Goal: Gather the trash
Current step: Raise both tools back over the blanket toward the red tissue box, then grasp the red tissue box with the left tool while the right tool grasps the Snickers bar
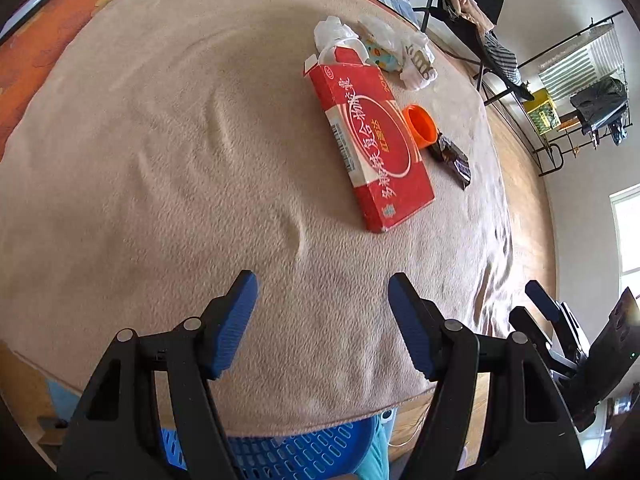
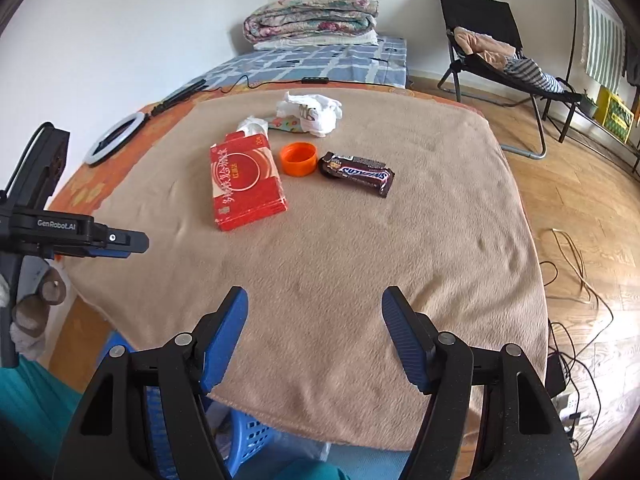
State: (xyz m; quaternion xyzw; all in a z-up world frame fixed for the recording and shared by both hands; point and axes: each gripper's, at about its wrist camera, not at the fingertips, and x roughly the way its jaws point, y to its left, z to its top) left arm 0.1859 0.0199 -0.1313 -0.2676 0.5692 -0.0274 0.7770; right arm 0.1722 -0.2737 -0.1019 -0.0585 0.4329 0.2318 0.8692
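Note:
Trash lies on a beige blanket [image 2: 360, 248] covering a table. A red cardboard box [image 2: 245, 184] [image 1: 370, 136] lies flat. Beside it are an orange cap [image 2: 298, 159] [image 1: 420, 126] and a brown Snickers wrapper [image 2: 358, 173] [image 1: 451, 158]. Behind them lie crumpled white plastic bags and tissue [image 2: 312, 114] [image 1: 376, 46]. My left gripper [image 1: 322, 292] is open and empty over the blanket's near edge. My right gripper [image 2: 314, 304] is open and empty above the near edge, short of the trash. The left gripper also shows from the side in the right wrist view [image 2: 120, 242].
A blue plastic basket [image 1: 296, 452] [image 2: 248, 436] sits below the table's near edge. A ring light [image 2: 116, 134] lies on the orange cloth at left. A bed with folded quilts [image 2: 312, 14] is behind. A black folding chair [image 2: 492, 52] and floor cables [image 2: 576, 264] are at right.

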